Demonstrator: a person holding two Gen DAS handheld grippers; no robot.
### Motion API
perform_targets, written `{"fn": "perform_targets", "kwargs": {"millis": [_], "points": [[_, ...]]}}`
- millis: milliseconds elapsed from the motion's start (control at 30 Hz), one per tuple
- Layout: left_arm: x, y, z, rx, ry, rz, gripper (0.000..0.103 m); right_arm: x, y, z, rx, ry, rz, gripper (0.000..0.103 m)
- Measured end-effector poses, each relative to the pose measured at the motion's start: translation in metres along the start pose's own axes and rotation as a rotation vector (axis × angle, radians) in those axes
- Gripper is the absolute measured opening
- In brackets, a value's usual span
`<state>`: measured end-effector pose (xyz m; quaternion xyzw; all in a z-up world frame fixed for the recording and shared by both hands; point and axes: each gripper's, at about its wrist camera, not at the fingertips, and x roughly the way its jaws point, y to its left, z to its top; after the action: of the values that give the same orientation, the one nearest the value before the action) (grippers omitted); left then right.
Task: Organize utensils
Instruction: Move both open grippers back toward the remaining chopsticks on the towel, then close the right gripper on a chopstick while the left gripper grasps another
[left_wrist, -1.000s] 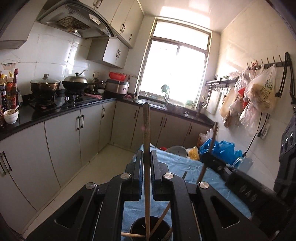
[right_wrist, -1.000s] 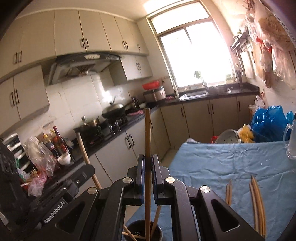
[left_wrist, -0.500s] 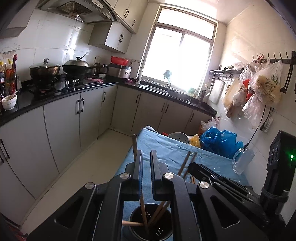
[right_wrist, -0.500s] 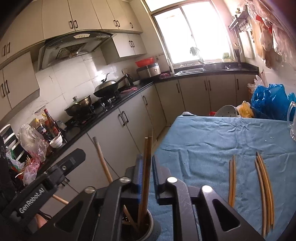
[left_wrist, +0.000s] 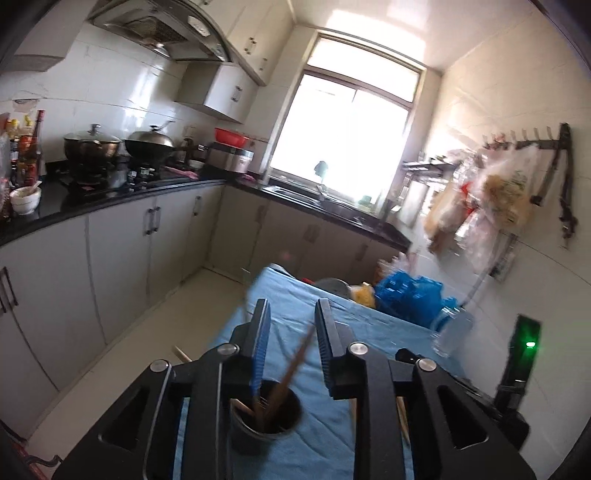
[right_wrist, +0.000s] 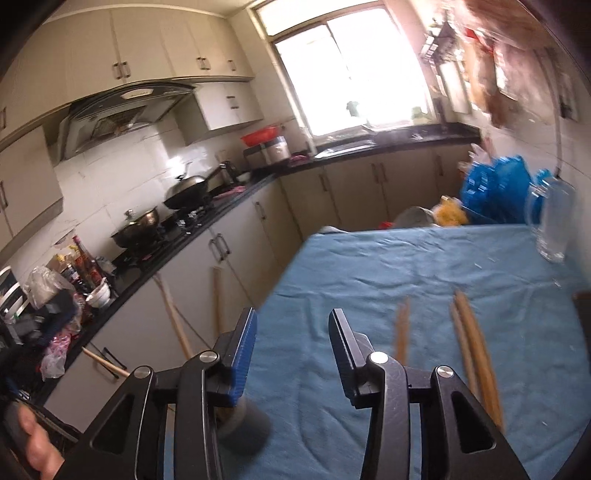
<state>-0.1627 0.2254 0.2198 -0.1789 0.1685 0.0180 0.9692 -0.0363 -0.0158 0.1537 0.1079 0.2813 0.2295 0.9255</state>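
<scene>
1. While both claws spread apart, the left gripper (left_wrist: 291, 332) sits at the lower centre of its view with the jaws opening; a chopstick leans up through the gap from the dark holder (left_wrist: 264, 417), but the pads do not press on it, so it looks released to rest on the rim.
2. That holder stands on the blue cloth (left_wrist: 369, 328) at the bottom centre of the left view; several chopsticks in the holder (left_wrist: 284, 380) stand in it at a slant, since a round cup lets long sticks fall against its wall.
3. The right gripper (right_wrist: 291, 336) is also at lower centre, its jaws opening with nothing between them; only bare cloth shows through the gap.
4. In the right view the holder is a blurred dark cylinder at the bottom, left of centre, half hidden by the left finger; sticks fan out of it towards the left of the frame.
5. The loose chopsticks (right_wrist: 476, 350) lie flat on the cloth at right of centre, with another pair (right_wrist: 402, 328) just left of them, roughly side by side and pointing away from the camera; I judge these the remaining work.
6. Lying along the line of the claw, they should suit a pinch across their width; the blur hides their exact count.
</scene>
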Motion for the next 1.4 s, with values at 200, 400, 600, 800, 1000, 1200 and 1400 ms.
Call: {"fn": "perform_targets", "kwargs": {"millis": [200,400,600,800,1000,1200,1400], "points": [[0.012,-0.051,-0.037,0.077,0.107,-0.099,0.029,-0.027,-0.078,-0.025,0.093,0.052,-0.131,0.044],[0.067,-0.093,-0.092,0.127,0.322,-0.174,0.029,-0.038,-0.150,-0.054,0.209,0.149,-0.207,0.044],[0.127,-0.107,-0.138,0.188,0.471,-0.151,0.028,-0.028,-0.183,-0.076,0.226,0.223,-0.200,0.044],[0.169,-0.099,-0.164,0.183,0.573,-0.135,0.018,-0.014,-0.182,-0.081,0.155,0.280,-0.115,0.044],[0.200,-0.097,-0.184,0.198,0.640,-0.121,0.012,0.014,-0.179,-0.090,0.090,0.347,-0.117,0.044],[0.205,-0.096,-0.193,0.215,0.671,-0.134,0.003,0.025,-0.178,-0.094,0.070,0.373,-0.136,0.042],[0.205,-0.095,-0.192,0.215,0.677,-0.128,0.002,0.035,-0.170,-0.090,0.036,0.402,-0.161,0.027]]}}
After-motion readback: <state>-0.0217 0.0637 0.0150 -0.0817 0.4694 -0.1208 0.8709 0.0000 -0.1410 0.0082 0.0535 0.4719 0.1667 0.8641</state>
